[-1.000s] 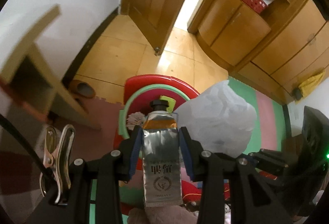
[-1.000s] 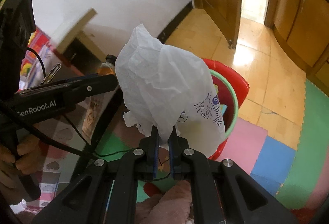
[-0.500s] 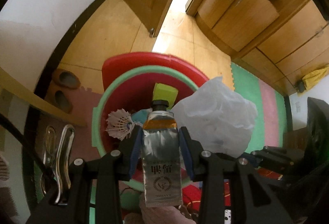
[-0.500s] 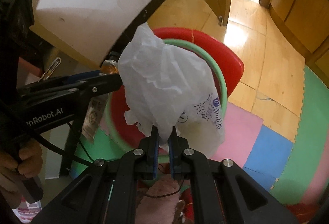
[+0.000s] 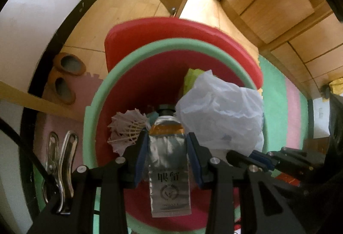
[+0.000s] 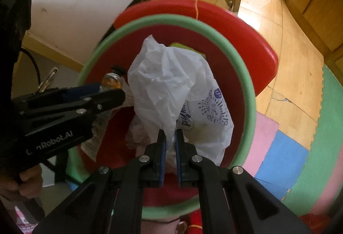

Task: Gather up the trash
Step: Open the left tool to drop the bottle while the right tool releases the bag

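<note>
With the left gripper point(image 5: 166, 149) clamped on a silver tube point(image 5: 169, 171) and the right gripper point(image 6: 170, 137) pinching a white plastic bag point(image 6: 171, 88), both over the red bin point(image 5: 150, 49), release only above its mouth; the tube's Chinese lettering is unreadable, the left tool reads "nRobot.AI".

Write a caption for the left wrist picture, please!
Left gripper holds a silver tube over the red bin, beside a white plastic bag.

Left gripper point(image 5: 167, 153) clamping bottle point(image 5: 168, 161) over red bin point(image 5: 150, 88), white bag point(image 5: 220, 116) beside
</note>
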The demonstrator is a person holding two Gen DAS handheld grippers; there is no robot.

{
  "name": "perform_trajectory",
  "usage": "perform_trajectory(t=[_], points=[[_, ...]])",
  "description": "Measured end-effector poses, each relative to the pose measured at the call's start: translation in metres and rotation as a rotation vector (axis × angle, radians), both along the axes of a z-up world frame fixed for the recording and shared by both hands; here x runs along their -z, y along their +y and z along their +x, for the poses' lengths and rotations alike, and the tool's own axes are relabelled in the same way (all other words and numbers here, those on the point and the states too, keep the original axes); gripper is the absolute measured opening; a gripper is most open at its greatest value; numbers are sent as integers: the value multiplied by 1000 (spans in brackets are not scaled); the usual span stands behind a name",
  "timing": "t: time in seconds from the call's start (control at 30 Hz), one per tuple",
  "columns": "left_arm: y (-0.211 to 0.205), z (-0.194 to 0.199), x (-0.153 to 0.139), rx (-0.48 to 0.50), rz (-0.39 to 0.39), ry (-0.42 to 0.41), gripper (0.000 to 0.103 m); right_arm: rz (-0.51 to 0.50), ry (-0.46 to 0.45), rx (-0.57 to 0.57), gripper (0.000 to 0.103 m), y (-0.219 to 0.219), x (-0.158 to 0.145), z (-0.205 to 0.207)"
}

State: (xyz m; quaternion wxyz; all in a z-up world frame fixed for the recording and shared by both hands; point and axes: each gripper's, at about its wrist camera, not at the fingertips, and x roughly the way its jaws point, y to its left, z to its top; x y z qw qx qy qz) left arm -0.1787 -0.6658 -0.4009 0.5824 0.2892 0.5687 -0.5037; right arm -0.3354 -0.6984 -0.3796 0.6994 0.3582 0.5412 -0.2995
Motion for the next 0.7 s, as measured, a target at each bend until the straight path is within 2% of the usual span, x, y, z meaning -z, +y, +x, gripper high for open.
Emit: perform_trajectory(t=[0.2, 0.3, 0.47, 0.57, 0.7], points=[[-10, -3, 34, 7, 42, 3, 38, 20, 47, -17, 9, -8, 22, 9], [-14, -4, 43, 11, 51, -9, 32, 33, 64, -12, 9, -13, 31, 16], [-19, -3, 47, 16, 54, -38, 32, 34, 79, -22, 9, -18, 34, 27], [-19, -2, 46, 6, 59, -21, 32, 46, 72, -8, 9, -19, 30, 25], [-20, 0, 41, 5, 70, 6, 41, 54, 52, 4, 15, -19, 19, 16]])
